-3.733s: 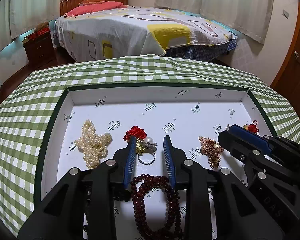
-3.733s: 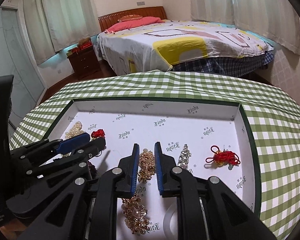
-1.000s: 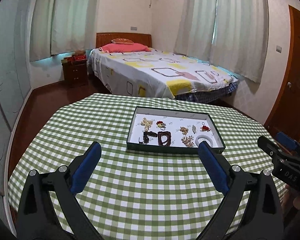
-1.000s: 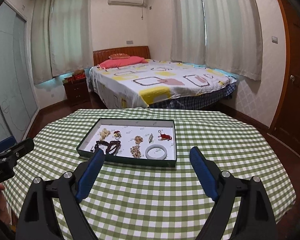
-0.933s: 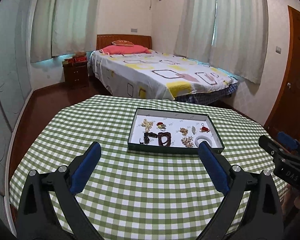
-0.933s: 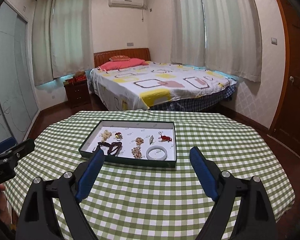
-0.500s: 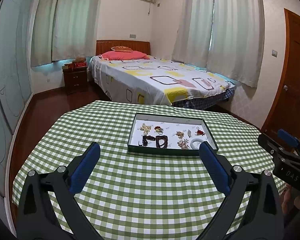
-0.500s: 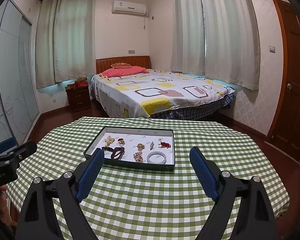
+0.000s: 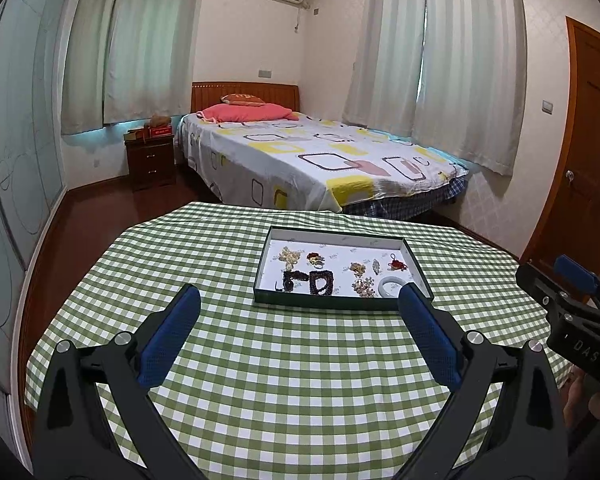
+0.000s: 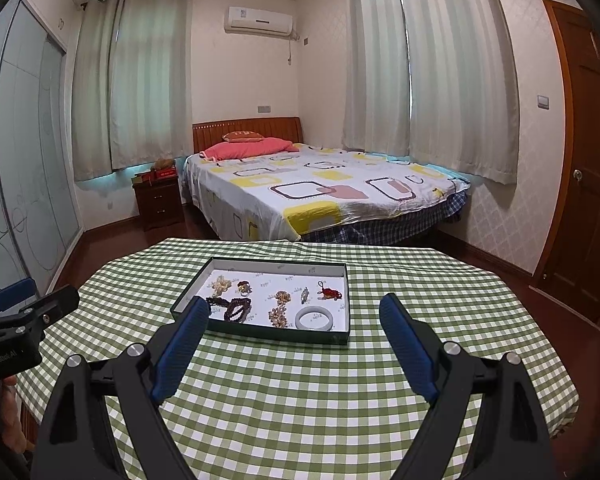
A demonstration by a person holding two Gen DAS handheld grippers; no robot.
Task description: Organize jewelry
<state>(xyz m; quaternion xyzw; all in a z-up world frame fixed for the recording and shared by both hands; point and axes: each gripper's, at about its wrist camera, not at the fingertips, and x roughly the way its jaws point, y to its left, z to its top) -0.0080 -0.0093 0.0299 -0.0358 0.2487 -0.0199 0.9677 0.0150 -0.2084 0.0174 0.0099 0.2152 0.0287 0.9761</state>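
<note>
Green-rimmed tray (image 10: 260, 334) holds jewelry | left gripper (image 9: 300, 300) agape | right gripper (image 10: 294, 312) agape

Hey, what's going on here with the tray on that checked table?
A person holds a claw in each hand over a green checked table. Both the left claw and the right claw are wide open and empty, well short of the tray. In the tray the jewelry is laid out apart: a pearl piece, dark bead strands, a pale bangle and a red knot charm. Nothing is being touched right now.
</note>
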